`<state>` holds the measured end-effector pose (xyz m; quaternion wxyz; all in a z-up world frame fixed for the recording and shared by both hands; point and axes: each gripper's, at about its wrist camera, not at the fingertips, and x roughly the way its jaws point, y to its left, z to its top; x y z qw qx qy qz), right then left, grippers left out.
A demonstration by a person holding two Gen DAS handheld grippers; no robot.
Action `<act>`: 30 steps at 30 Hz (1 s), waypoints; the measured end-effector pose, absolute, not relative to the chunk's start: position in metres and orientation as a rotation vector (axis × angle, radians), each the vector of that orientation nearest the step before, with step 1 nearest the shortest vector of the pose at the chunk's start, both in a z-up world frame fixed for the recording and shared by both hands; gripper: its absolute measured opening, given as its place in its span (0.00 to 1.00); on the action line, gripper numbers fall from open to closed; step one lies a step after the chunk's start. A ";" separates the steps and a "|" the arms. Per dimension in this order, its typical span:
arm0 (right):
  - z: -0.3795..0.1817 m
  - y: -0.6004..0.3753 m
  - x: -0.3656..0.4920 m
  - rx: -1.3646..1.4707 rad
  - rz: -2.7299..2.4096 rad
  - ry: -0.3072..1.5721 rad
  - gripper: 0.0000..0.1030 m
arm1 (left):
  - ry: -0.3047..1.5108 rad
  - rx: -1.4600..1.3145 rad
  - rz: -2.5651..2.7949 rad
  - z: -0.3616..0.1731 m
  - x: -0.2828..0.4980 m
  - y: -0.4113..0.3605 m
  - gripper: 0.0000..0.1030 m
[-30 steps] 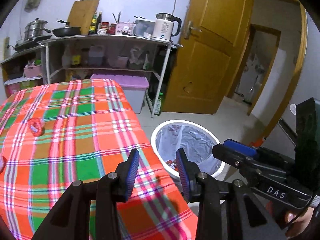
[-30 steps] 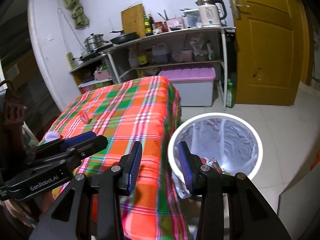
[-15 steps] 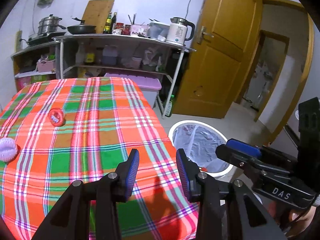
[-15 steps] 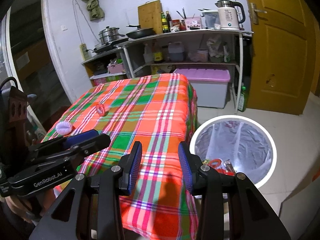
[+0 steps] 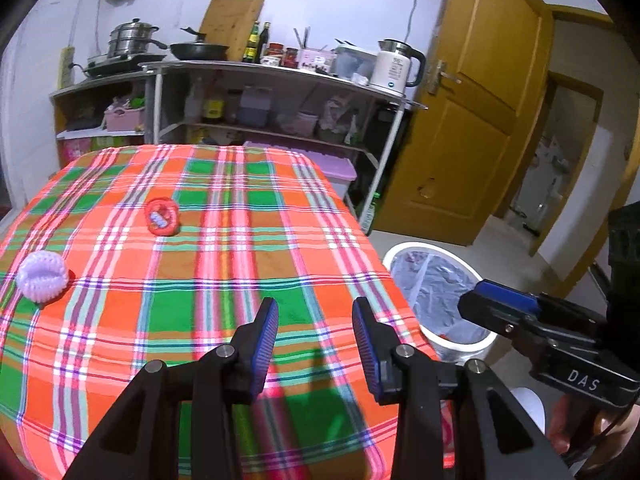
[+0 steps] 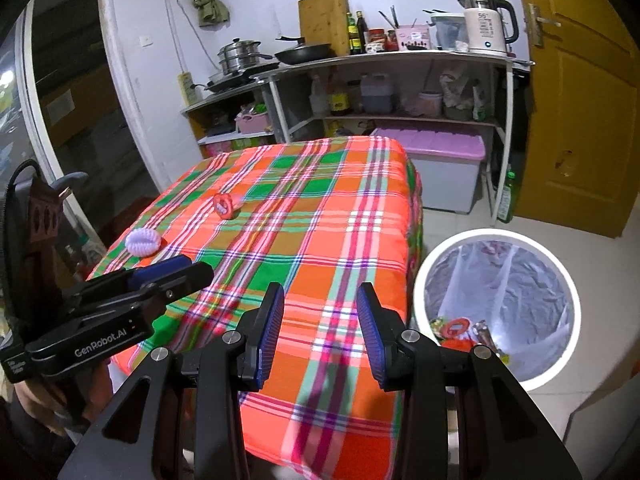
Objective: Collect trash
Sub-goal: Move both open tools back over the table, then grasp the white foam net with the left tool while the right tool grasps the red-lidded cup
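A red ring-shaped piece of trash (image 5: 161, 216) lies on the plaid tablecloth (image 5: 224, 248); it also shows in the right wrist view (image 6: 224, 205). A lilac ribbed ball-like piece (image 5: 41, 276) lies near the table's left edge, also in the right wrist view (image 6: 142, 242). A white bin with a clear liner (image 6: 498, 310) stands on the floor right of the table and holds several scraps. My left gripper (image 5: 314, 336) is open and empty above the table's near edge. My right gripper (image 6: 320, 326) is open and empty, above the table's near right part beside the bin.
A metal shelf rack (image 5: 280, 76) with pots, bottles and a kettle (image 5: 396, 67) stands behind the table. A purple-lidded storage box (image 6: 434, 168) sits under it. A wooden door (image 5: 472, 120) is at the right. A green bottle (image 6: 506, 196) stands on the floor.
Both grippers have pulled back and swung left from over the bin toward the table. The red and lilac pieces have come further into view. Both stay open.
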<state>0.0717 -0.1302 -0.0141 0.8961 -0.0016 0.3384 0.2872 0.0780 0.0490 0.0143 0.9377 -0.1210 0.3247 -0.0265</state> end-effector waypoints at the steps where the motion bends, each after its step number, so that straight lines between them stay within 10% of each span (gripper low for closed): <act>1: -0.014 -0.128 0.072 -0.005 0.599 0.702 0.39 | 0.663 -0.252 -0.045 0.014 0.078 0.053 0.37; 30: -0.033 -0.056 0.095 -0.048 0.726 0.771 0.43 | 0.637 -0.390 0.316 -0.013 0.051 0.197 0.52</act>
